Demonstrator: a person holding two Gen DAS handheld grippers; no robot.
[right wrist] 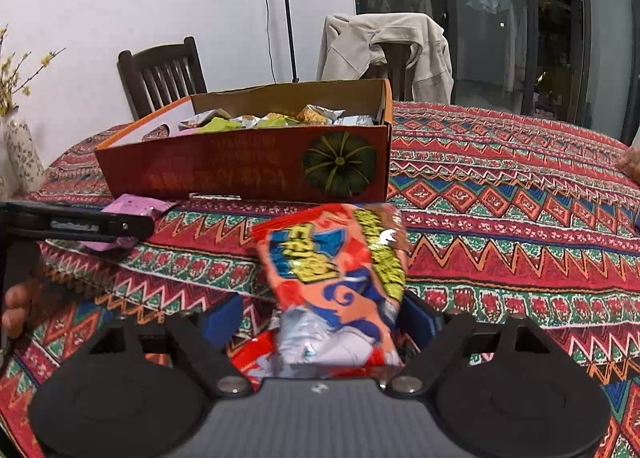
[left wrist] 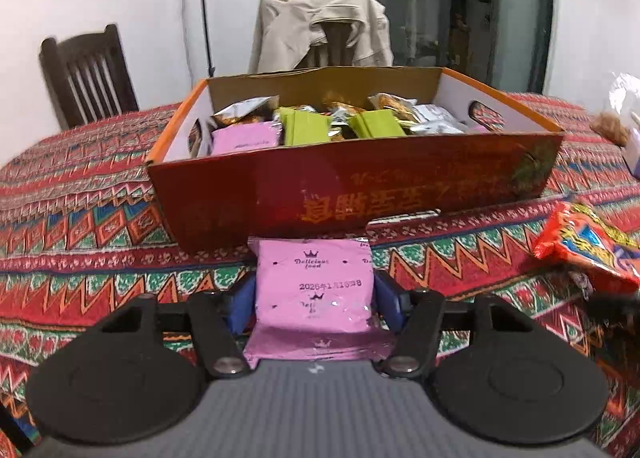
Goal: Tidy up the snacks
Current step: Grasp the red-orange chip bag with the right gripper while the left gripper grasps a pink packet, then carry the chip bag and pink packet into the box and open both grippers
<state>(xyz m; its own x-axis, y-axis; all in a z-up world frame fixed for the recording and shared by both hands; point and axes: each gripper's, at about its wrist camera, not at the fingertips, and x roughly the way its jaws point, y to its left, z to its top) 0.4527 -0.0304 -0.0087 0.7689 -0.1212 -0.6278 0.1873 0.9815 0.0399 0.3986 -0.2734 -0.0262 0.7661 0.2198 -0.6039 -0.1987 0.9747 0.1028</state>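
Left wrist view: my left gripper sits low centre of the frame with a pink snack packet between its blue pads. The jaws stand partly closed and both pads appear to press on the packet's side edges, so I judge it gripped. The packet's long axis runs straight up the frame, in line with the fingers. Directly beyond its far end, mid-frame, stands the open cardboard box, near wall facing me; inside I see another pink packet at left, green packets and foil ones. At the right edge lies the orange-red packet.

Right wrist view: my right gripper is low centre, jaws moderately open. The orange-red snack packet lies between the pads, long axis up the frame, leaning slightly left. The right pad looks to touch it; a gap shows beside the left pad, so I cannot confirm a firm grip. The box sits up and left of the jaws here, its pumpkin-printed end nearest. At left mid-frame the other gripper's finger overlaps the pink packet, with a hand at the left edge.

Assessment: both packets rest on or just above the patterned tablecloth, near the box's front wall. The left load lines up squarely with the box and is nearer; the right must travel up-left and clear the wall.
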